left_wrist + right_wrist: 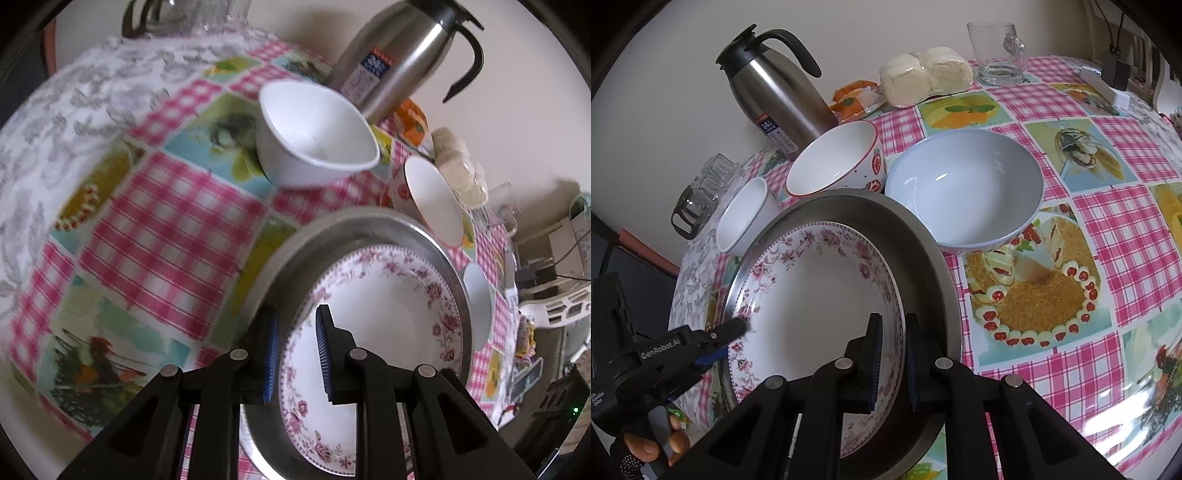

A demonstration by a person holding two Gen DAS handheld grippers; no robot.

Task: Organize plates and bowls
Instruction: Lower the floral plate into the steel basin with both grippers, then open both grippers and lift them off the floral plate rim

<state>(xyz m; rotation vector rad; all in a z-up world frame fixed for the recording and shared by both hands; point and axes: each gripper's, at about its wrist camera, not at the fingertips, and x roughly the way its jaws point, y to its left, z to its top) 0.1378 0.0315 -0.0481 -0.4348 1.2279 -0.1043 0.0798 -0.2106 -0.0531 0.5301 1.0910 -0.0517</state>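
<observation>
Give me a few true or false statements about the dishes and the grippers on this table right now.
1. The floral plate lies inside the metal pan. True.
2. The right gripper grips the plate's rim. True.
3. The grey bowl holds soup. False: it is empty.
4. The flask lies on its side. False: it stands upright.
5. The left gripper holds the strawberry bowl. False: its fingers straddle the plate's rim.

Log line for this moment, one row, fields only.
left hand-held gripper: shut on floral plate rim | right hand-held gripper: shut on floral plate rim | floral plate: inside metal tray
</observation>
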